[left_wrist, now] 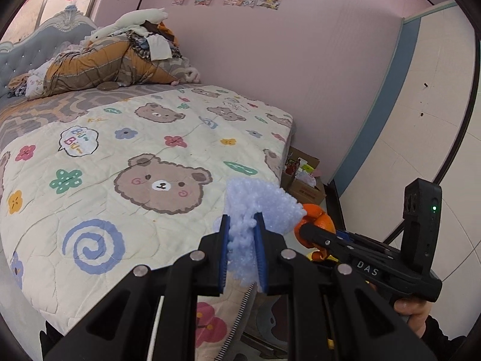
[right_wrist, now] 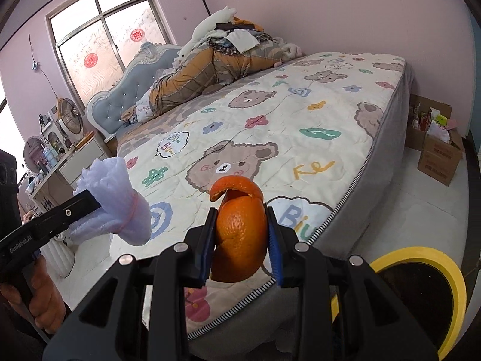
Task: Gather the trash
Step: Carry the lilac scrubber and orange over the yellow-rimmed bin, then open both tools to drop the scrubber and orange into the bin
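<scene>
Only the right wrist view shows the yellow-rimmed bin (right_wrist: 421, 273) below and right of the right gripper's (right_wrist: 242, 234) fingers, plus the window (right_wrist: 99, 36) and fan (right_wrist: 69, 116) far off to their left. Both views show the cardboard box (left_wrist: 303, 180) beyond the bed's (left_wrist: 120, 156) far corner, well ahead of the fingers. The left gripper (left_wrist: 243, 234) has its blue pads narrowly spaced, pinching a crumpled pale-blue foam net (left_wrist: 255, 201) that fans out past the tips. The right gripper's pads stand wider apart, clamped on an orange peel (right_wrist: 240, 234) whose curled flap rises above them. Both pieces hang over the bed's near edge.
</scene>
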Demonstrator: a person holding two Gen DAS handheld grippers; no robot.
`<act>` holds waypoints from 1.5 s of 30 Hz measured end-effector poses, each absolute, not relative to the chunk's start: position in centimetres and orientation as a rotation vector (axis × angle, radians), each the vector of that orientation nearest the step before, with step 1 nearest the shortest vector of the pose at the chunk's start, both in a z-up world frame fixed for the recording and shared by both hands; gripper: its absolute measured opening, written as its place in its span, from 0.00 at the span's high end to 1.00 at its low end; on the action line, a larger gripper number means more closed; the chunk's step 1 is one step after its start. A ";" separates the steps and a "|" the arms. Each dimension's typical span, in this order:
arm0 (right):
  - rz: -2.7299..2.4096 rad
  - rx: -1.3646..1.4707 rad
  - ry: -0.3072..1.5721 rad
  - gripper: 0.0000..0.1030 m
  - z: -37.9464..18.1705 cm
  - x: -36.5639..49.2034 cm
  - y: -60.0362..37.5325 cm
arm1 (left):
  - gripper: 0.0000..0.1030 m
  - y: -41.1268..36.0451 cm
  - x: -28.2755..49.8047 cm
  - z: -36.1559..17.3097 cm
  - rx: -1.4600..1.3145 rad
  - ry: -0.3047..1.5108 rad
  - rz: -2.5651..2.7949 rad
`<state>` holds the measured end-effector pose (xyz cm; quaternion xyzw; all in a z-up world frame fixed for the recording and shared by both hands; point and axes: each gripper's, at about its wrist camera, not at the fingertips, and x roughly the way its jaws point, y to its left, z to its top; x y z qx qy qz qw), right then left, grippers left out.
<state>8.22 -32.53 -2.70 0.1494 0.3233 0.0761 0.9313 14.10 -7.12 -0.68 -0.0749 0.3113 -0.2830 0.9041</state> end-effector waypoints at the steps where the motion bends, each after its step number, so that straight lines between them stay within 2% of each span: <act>1: 0.147 0.311 0.657 0.71 -2.6 7.7 -33.0 | 0.86 -7.9 13.7 -0.5 -0.143 0.639 -0.597; 18: -0.059 0.370 0.650 0.71 -2.7 -0.9 -43.1 | 0.85 -18.5 8.6 0.3 0.008 0.647 -0.801; 33: -0.175 0.487 0.739 0.70 -7.8 -4.3 -48.9 | 0.82 -25.1 8.2 -6.7 0.013 0.866 -0.941; 36: -0.189 0.498 0.754 0.67 -8.6 -4.6 -49.4 | 0.78 -25.2 8.7 -7.6 -0.011 0.912 -0.956; 38: -0.197 0.503 0.758 0.66 -8.9 -4.8 -49.6 | 0.71 -25.2 8.7 -7.6 -0.020 0.917 -0.956; 41: -0.209 0.507 0.752 0.56 -8.9 -4.9 -49.8 | 0.59 -24.9 8.4 -7.4 -0.027 0.901 -0.957; 45: -0.248 0.495 0.738 0.53 -8.4 -5.0 -50.0 | 0.45 -24.0 8.3 -6.8 -0.032 0.873 -0.954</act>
